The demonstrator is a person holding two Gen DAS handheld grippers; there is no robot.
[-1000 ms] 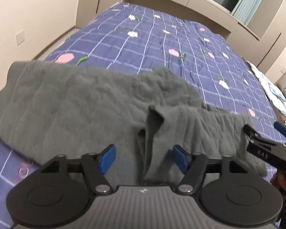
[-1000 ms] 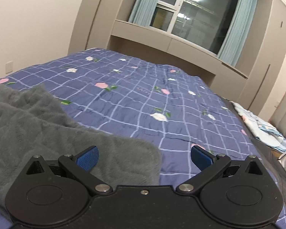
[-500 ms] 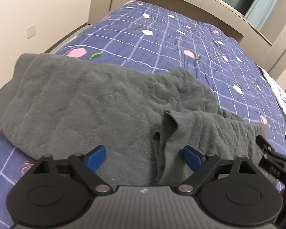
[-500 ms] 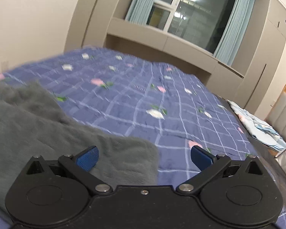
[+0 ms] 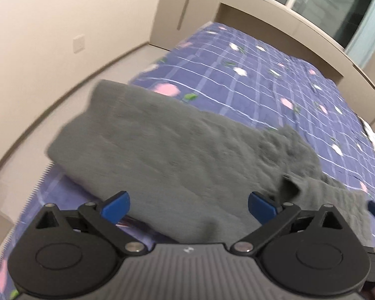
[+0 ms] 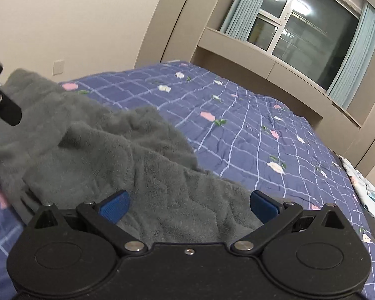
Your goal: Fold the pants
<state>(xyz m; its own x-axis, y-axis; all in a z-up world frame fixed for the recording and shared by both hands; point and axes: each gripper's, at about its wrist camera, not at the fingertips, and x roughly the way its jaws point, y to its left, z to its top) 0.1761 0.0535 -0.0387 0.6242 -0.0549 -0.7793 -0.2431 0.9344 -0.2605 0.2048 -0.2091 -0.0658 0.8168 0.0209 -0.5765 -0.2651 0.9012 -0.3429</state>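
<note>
Left wrist view: left gripper [image 5: 188, 206] spread wide, blue fingertips [image 5: 115, 204] far apart, gripping nothing, poised above the grey pants [image 5: 177, 155]. Pants laid across the near end of the bed [image 5: 275, 92], over its blue checked floral cover, one end reaching toward the bed's left edge by the wall [image 5: 50, 25], a rumpled fold off to the right. Right wrist view: right gripper [image 6: 188, 205] likewise wide open and empty, low over the pants [image 6: 112, 155], bunched in soft ridges at left. Part of the other tool's black body [image 6: 0, 97] at the far left edge. Window [image 6: 300, 32] and pale curtains beyond the bed [image 6: 262, 135].
</note>
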